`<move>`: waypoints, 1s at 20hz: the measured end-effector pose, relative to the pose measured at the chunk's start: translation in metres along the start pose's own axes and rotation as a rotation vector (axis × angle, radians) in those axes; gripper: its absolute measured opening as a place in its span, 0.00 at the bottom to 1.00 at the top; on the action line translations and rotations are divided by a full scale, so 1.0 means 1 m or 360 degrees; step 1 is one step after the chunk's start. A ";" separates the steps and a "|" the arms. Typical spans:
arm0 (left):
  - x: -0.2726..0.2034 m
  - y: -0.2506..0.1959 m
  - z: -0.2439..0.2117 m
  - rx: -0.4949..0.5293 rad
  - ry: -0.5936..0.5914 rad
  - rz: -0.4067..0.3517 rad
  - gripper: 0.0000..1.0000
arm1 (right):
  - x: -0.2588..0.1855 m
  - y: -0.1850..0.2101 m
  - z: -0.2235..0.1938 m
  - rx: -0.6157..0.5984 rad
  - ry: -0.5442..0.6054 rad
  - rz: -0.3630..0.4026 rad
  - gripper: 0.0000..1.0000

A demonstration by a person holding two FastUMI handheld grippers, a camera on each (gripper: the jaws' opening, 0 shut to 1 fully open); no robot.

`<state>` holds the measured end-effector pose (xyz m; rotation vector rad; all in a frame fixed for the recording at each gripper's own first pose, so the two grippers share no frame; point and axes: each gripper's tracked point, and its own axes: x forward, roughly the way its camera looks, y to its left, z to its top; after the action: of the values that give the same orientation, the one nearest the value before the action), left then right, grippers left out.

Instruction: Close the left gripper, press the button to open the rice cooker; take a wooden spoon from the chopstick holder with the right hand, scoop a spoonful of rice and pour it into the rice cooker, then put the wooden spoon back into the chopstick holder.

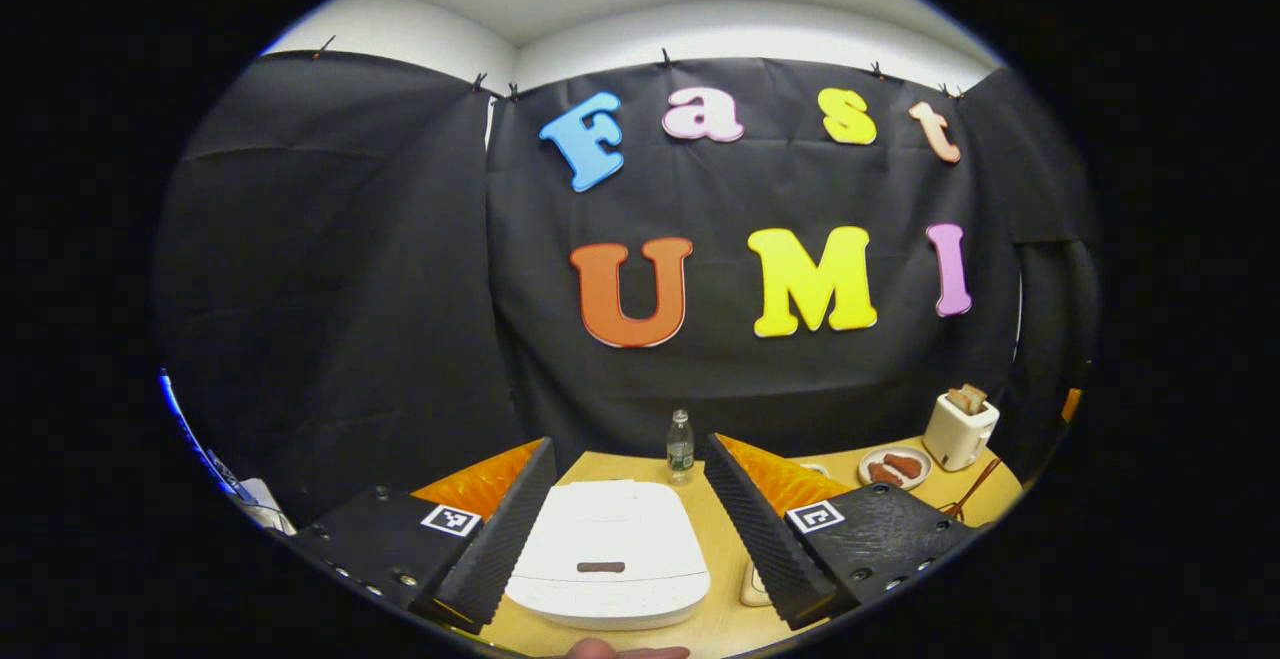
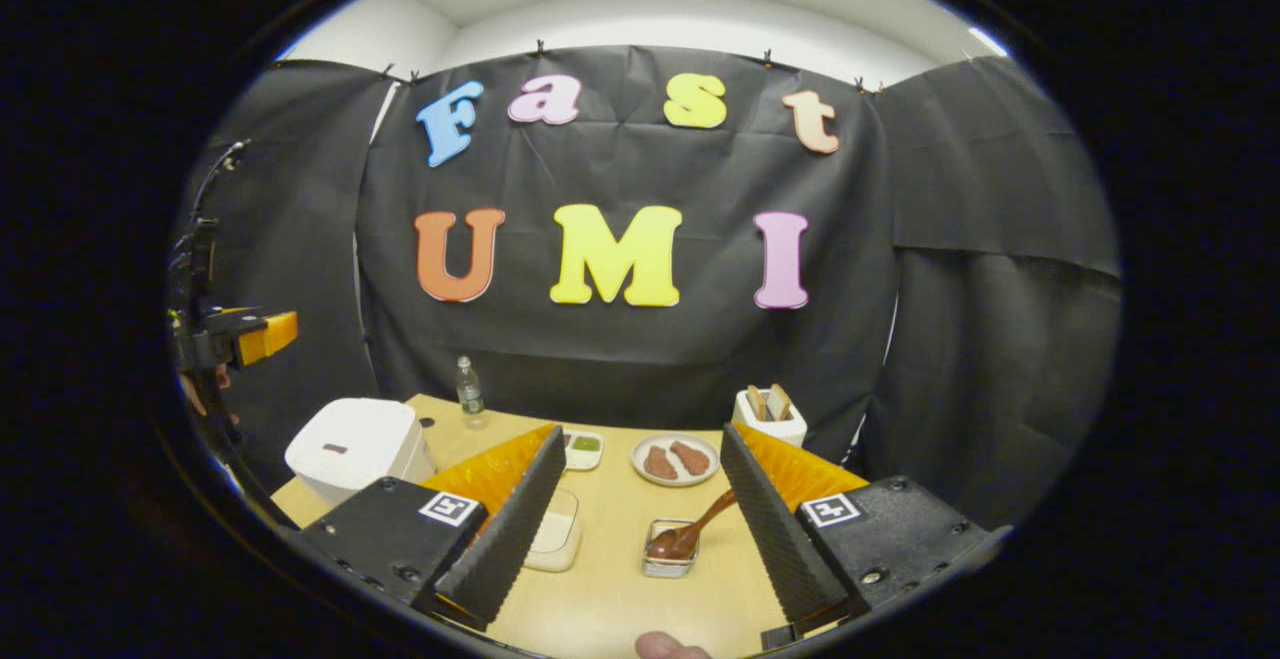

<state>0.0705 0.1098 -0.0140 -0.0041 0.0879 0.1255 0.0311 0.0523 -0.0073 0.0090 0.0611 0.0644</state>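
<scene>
Both grippers are hovering above the pale wooden table with fingers spread wide, holding nothing: left gripper framing the white, rounded-square plastic rice cooker, lid down, dark oblong button on its front edge; right gripper framing the brown glossy wooden spoon. The spoon is resting bowl-down in a small square metal holder, handle slanting up-right. It looks light, stiff and a bit slick, so pinching mid-handle seems safest; the cooker looks heavy, smooth and steady under a press.
</scene>
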 end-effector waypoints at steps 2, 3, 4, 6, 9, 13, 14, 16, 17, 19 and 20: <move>-0.023 -0.002 0.019 0.0020 -0.0083 -0.0018 0.95 | -0.002 -0.006 0.015 -0.0004 -0.0070 -0.0031 1.00; -0.032 -0.006 0.025 0.0034 -0.0109 -0.0037 0.95 | -0.004 -0.006 0.021 -0.0004 -0.0093 -0.0031 1.00; -0.039 -0.007 0.029 0.0028 -0.0148 -0.0037 0.95 | -0.007 -0.007 0.025 -0.0004 -0.0114 -0.0034 1.00; -0.053 -0.009 0.036 0.0021 -0.0179 -0.0076 0.95 | -0.010 -0.011 0.031 0.0005 -0.0147 -0.0056 1.00; -0.071 -0.017 0.035 -0.0029 -0.0157 -0.0105 0.95 | -0.017 -0.011 0.034 0.0036 -0.0162 -0.0053 1.00; -0.076 -0.021 0.033 -0.0017 -0.0160 -0.0104 0.95 | -0.023 -0.016 0.040 0.0046 -0.0193 -0.0063 1.00; -0.079 -0.023 0.031 -0.0020 -0.0160 -0.0113 0.95 | -0.024 -0.017 0.039 0.0052 -0.0196 -0.0063 1.00; -0.083 -0.026 0.030 -0.0015 -0.0156 -0.0131 0.95 | -0.027 -0.014 0.039 0.0065 -0.0186 -0.0044 1.00; -0.083 -0.025 0.030 -0.0008 -0.0148 -0.0129 0.95 | -0.028 -0.014 0.038 0.0071 -0.0181 -0.0038 1.00; -0.084 -0.025 0.030 0.0004 -0.0150 -0.0134 0.95 | -0.029 -0.015 0.037 0.0063 -0.0171 -0.0036 1.00; -0.085 -0.025 0.030 0.0002 -0.0148 -0.0141 0.95 | -0.030 -0.014 0.036 0.0054 -0.0167 -0.0033 1.00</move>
<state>-0.0078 0.0742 0.0235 -0.0008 -0.0053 0.0372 0.0039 0.0358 0.0303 0.0456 -0.0428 0.0418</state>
